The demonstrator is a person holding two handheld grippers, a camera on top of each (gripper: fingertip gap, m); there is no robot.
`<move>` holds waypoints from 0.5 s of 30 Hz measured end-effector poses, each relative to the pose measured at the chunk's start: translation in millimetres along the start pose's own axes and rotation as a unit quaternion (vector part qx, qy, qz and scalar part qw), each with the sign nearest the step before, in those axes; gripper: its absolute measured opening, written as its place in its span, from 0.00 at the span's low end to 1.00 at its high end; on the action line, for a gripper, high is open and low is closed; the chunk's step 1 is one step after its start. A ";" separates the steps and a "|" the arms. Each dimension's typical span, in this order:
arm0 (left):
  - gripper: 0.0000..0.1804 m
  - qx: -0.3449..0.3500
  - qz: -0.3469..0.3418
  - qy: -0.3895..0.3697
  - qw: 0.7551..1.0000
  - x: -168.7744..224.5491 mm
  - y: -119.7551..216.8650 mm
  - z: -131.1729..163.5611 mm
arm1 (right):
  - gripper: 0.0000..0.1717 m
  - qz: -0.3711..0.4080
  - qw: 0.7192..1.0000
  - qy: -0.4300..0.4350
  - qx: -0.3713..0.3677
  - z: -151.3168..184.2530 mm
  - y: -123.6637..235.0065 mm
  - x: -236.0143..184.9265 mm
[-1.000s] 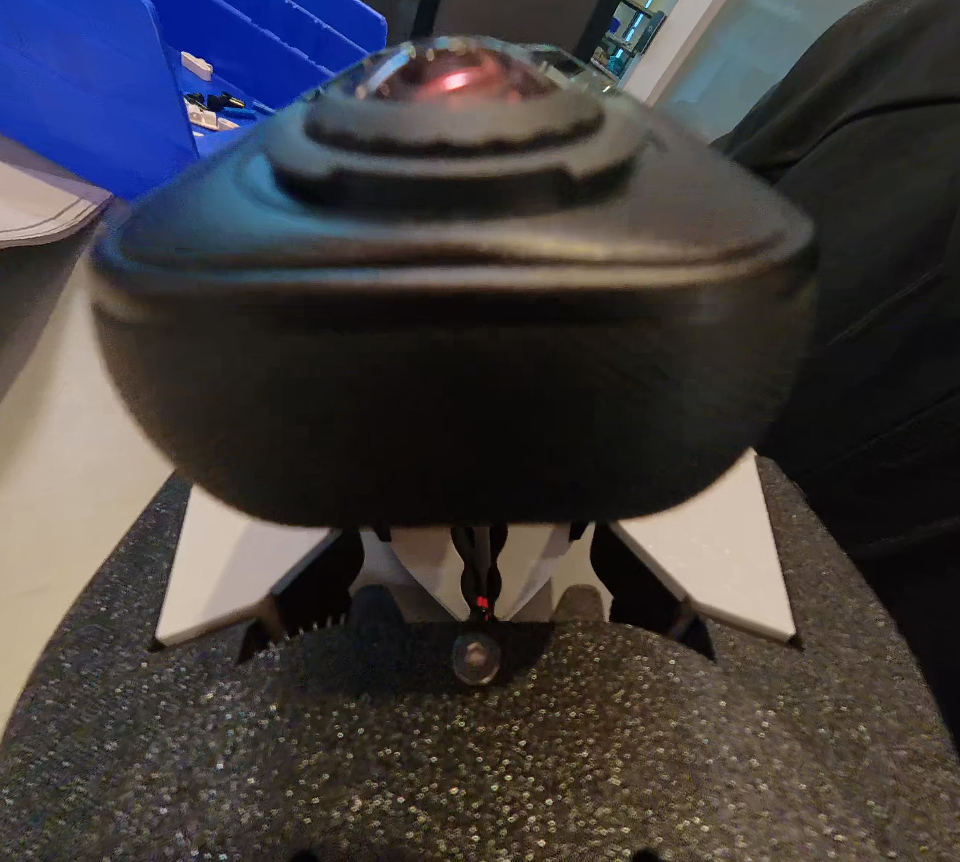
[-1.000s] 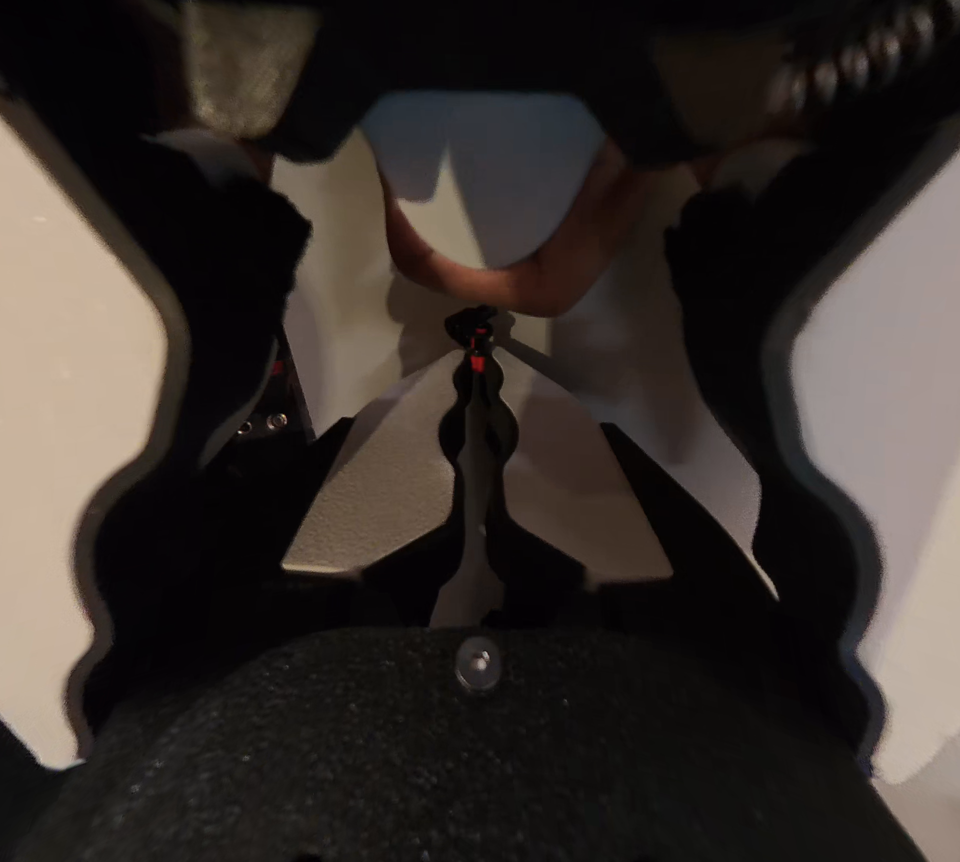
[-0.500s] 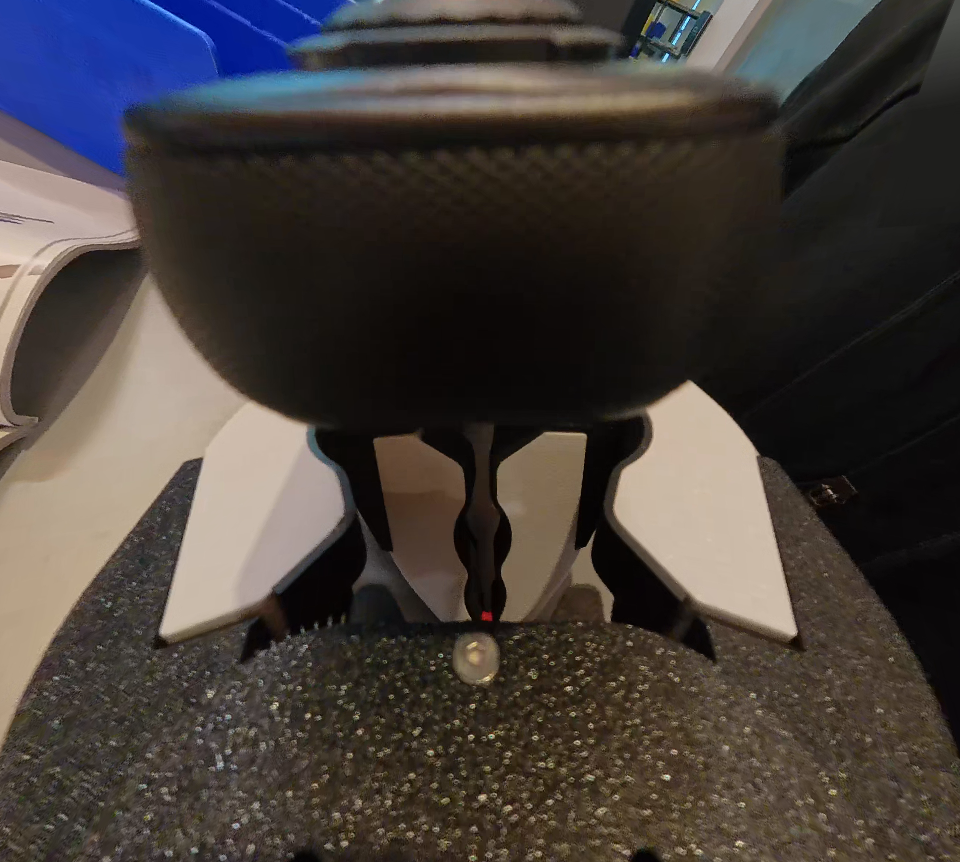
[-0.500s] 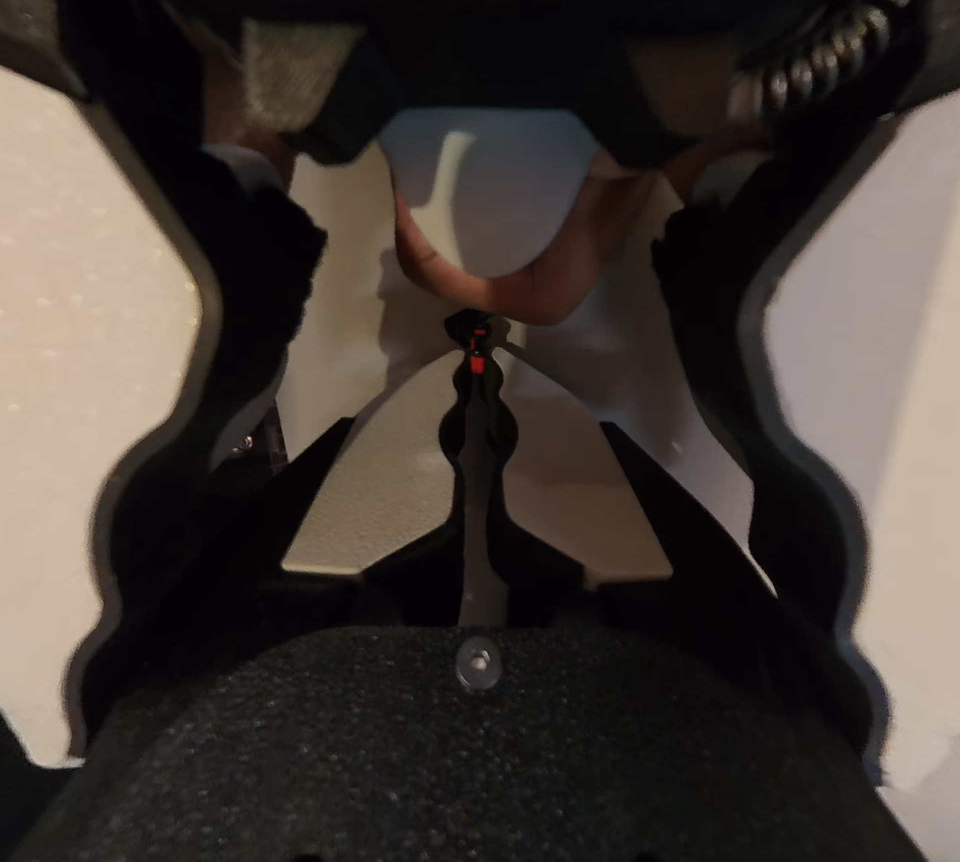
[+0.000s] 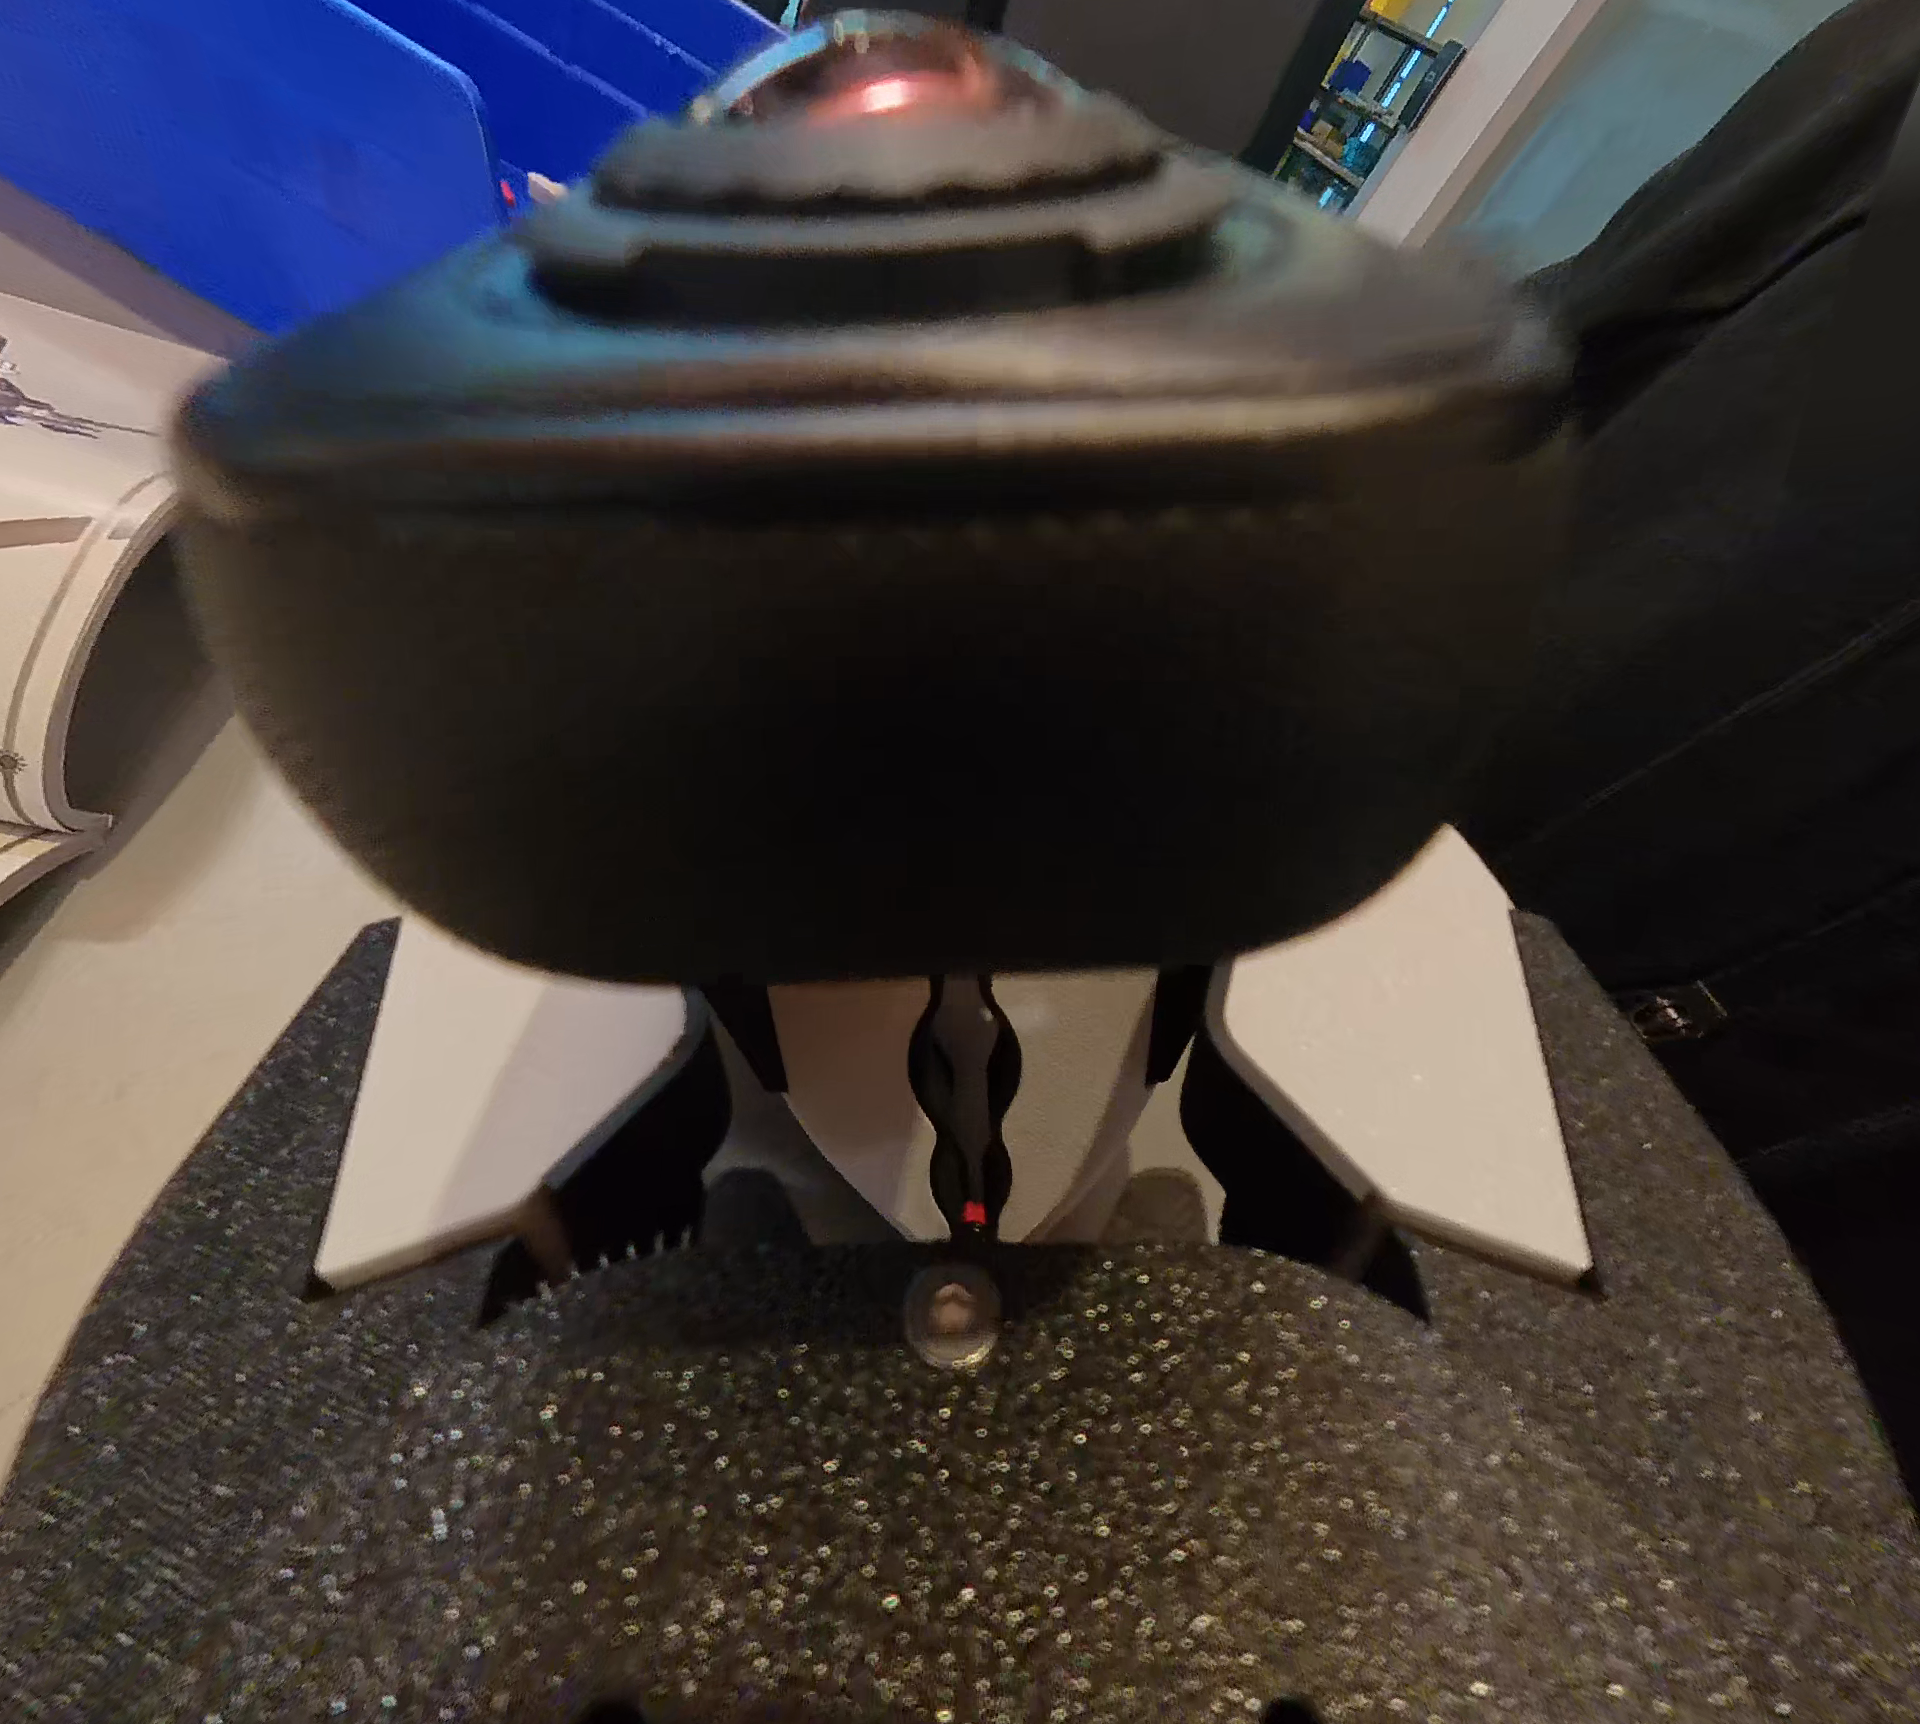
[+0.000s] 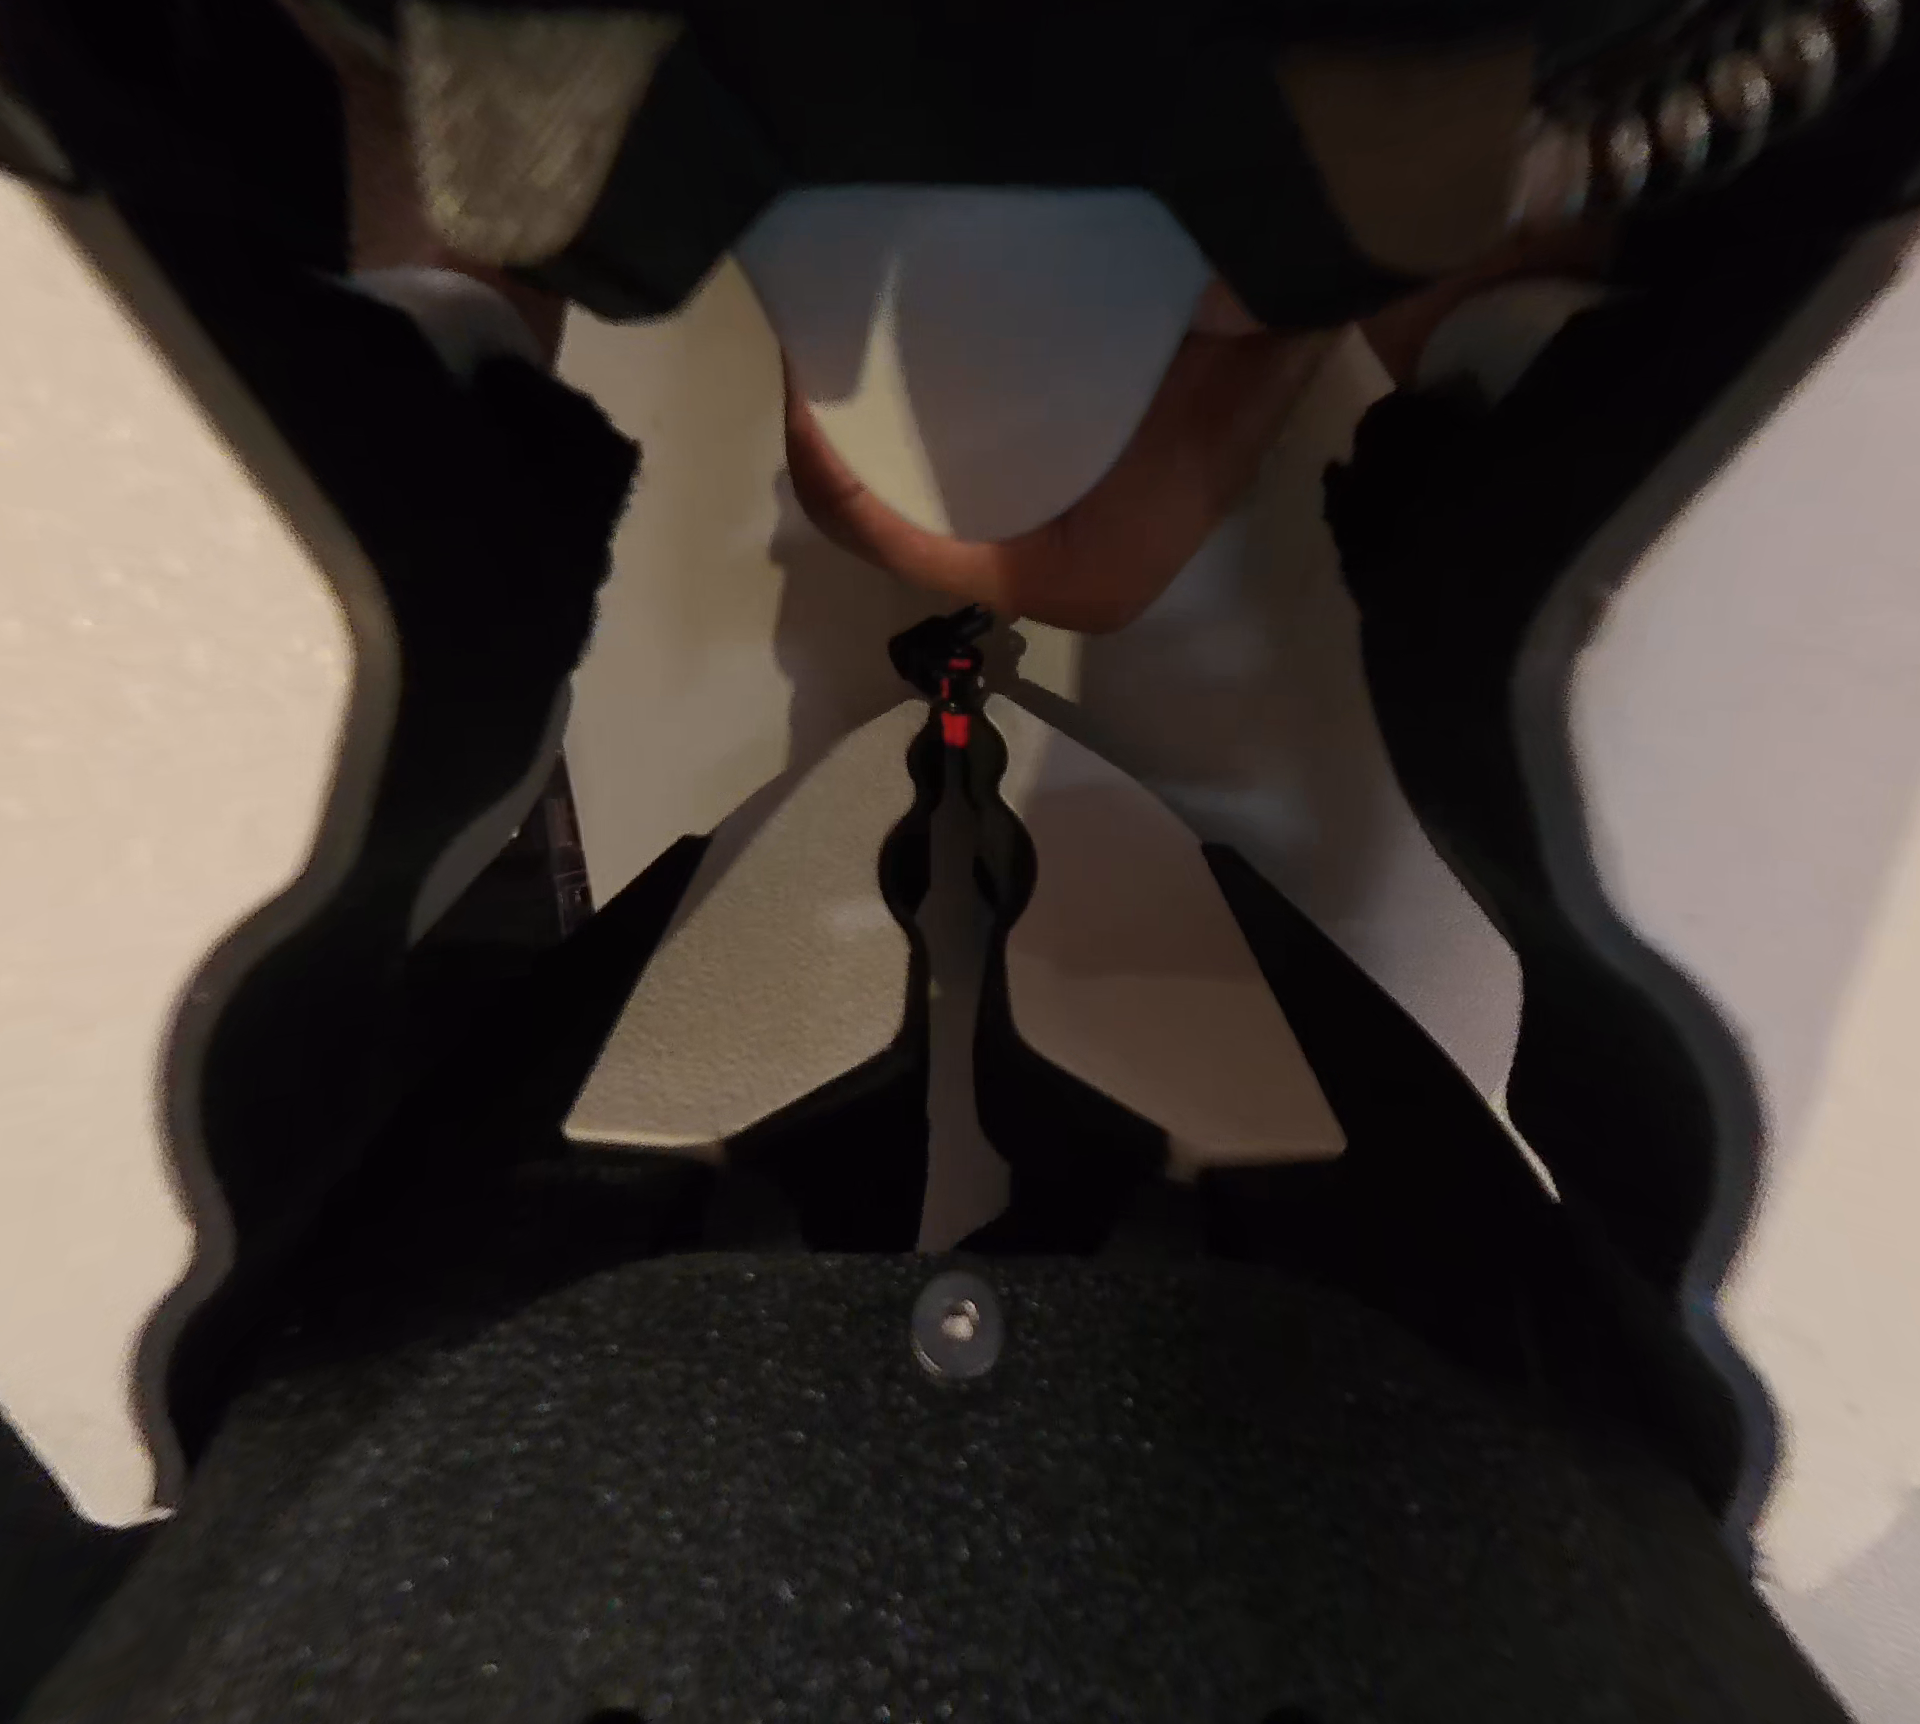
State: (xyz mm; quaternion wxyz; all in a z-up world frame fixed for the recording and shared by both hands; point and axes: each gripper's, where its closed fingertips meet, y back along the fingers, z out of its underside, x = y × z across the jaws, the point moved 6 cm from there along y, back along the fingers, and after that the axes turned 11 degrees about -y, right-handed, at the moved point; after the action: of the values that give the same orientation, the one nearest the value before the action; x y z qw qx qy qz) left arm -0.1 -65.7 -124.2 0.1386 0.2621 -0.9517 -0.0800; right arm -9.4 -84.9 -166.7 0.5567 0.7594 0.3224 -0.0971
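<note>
**Left wrist view.** The left claw (image 5: 960, 666) has its own fingertips hidden behind the black camera housing (image 5: 831, 635) of the right claw (image 5: 971, 1201), which fills the middle of the frame with its domed lens (image 5: 883, 85) on top. Only the 2 finger stems (image 5: 727, 1035) show below the housing, set well apart. The right claw points straight at this camera. Its 2 fingers are pressed together at lower centre and end in a red speck just above the screw (image 5: 951, 1311). The small black and red piece (image 6: 943, 640) cannot be made out here beyond that speck. Blue bins (image 5: 260, 116) stand at upper left, a printed sheet (image 5: 62, 583) lies at the left edge on the pale table (image 5: 156, 999), and a black garment (image 5: 1714, 531) fills the right side.

**Right wrist view.** Here the right claw's fingers (image 6: 935, 853) are closed at centre and pinch the small black and red piece at their very tips. It juts just past them, a little above mid-frame. The left claw's 2 wavy black fingers (image 6: 343, 895) stand spread wide at the left and right of the frame. They flank the right claw, with pale table showing between, and grip nothing. A person's finger (image 6: 1039, 562) curls just above the piece, and a coil spring (image 6: 1714, 85) shows at upper right. None of the bins, sheet or garment appear in this view.
</note>
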 end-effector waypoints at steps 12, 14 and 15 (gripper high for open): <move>0.63 0.001 -0.006 0.024 1.000 -4.4 0.2 1.6 | 0.01 -0.025 1.000 -0.002 0.004 -1.3 -0.9 1.9; 0.62 0.003 -0.004 0.020 1.000 -3.6 1.6 1.7 | 0.01 -0.022 1.000 -0.004 0.008 -2.7 -2.0 1.2; 0.62 0.001 -0.001 0.022 1.000 -3.5 2.7 2.5 | 0.01 -0.024 1.000 -0.006 0.012 -4.1 -3.0 0.9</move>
State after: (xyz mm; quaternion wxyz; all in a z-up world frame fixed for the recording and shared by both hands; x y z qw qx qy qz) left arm 0.8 -61.4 -126.8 0.1595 0.2649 -0.9481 -0.0737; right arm -11.3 -80.3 -168.1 0.5468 0.7577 0.3358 -0.1188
